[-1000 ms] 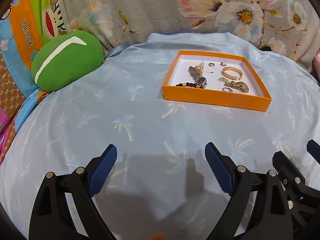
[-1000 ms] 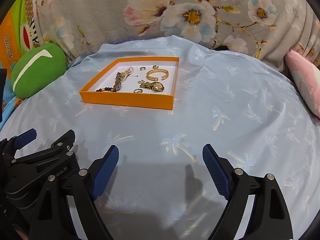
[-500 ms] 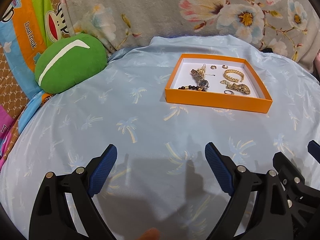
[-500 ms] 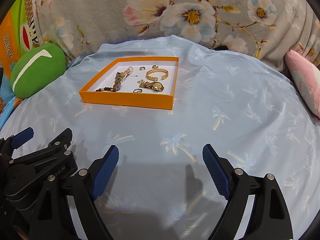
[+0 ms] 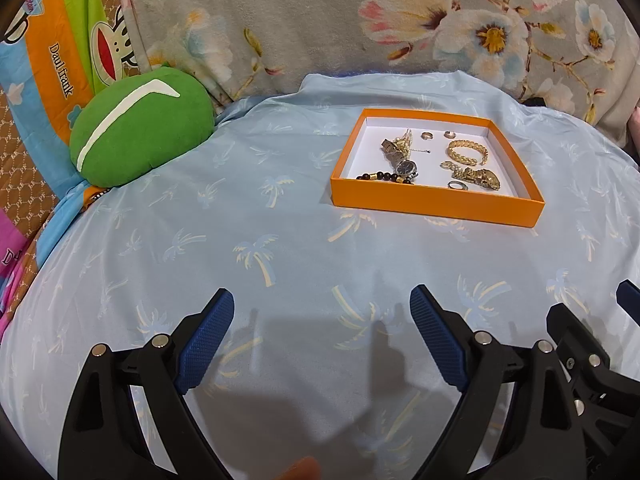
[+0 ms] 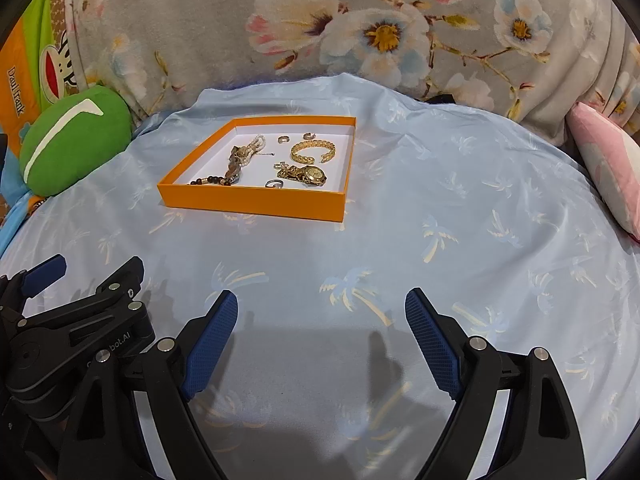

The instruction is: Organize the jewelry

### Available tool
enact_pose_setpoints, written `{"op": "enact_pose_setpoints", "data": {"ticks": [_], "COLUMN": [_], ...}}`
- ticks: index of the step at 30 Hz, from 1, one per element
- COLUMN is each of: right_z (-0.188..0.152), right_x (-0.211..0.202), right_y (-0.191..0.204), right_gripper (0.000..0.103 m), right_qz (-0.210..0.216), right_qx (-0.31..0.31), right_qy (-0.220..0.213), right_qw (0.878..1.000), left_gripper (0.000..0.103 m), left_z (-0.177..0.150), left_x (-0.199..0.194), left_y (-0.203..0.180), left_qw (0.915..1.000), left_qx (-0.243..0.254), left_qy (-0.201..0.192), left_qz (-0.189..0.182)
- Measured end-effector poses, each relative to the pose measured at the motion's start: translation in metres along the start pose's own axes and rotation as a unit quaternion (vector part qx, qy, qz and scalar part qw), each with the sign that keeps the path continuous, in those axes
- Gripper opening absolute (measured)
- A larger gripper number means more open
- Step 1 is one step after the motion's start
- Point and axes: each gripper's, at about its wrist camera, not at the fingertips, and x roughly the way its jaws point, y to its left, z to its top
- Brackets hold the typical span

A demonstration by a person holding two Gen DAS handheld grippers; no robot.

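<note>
Both claws hover wide open and empty over the bed, and the orange tray point(image 5: 436, 202) of jewelry lies well ahead, upper right of the left claw point(image 5: 322, 344) but upper left of the right claw point(image 6: 322, 340), about equally far from each.

Left gripper point(image 5: 322, 312) jaws wide apart, nothing between, over blue palm-print sheet point(image 5: 200, 248). Orange tray point(image 5: 436, 202) with gold jewelry point(image 5: 466, 151) ahead right; green cushion point(image 5: 140, 128) far left.

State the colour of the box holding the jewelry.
The box is orange outside, white inside; clearest in the left wrist view.
</note>
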Motion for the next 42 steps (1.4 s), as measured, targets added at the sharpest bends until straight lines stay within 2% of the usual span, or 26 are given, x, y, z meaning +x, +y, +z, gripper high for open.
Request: {"op": "enact_pose_setpoints", "data": {"ticks": [42], "right_z": [-0.0006], "right_x": [0.0009], "right_y": [0.0001], "right_gripper": [0.084], "right_qz": [0.0], "right_qx": [-0.001], "right_qy": [0.0], "right_qw": [1.0], "left_gripper": [0.087], "left_z": [-0.0005], "left_x": [-0.0003], "left_y": [0.0038], "left_qw": [1.0], "left_qx": [0.001], "left_qy": [0.001], "left_qz": [0.003]}}
